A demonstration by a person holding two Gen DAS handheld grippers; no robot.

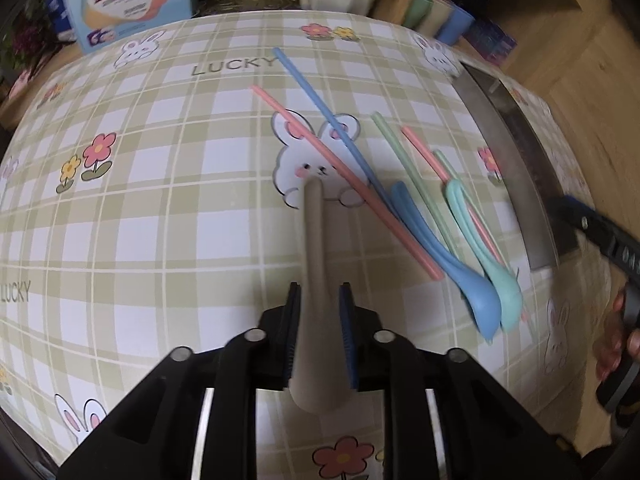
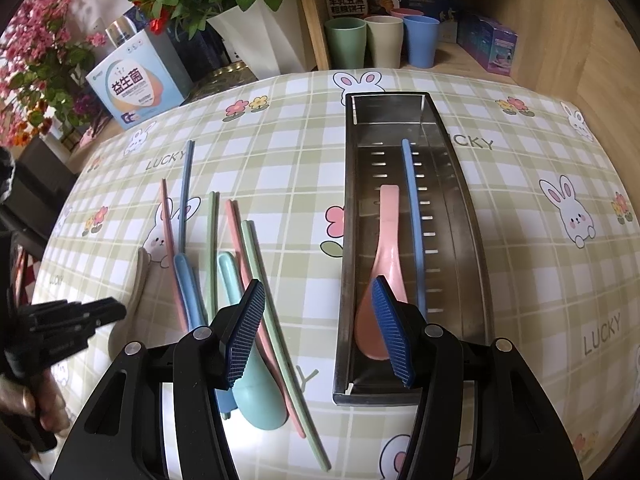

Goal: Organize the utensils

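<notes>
the left gripper has its jaws narrow around the beige spoon, handle running straight ahead, pads barely off it. the steel tray lies well to its right; the right gripper, wide and empty, is nearer it.

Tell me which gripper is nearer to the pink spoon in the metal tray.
Right. The right gripper hangs open just above the tray's near end, one pad over the pink spoon. The left gripper is well off, beyond the loose utensils, around the beige spoon.
</notes>
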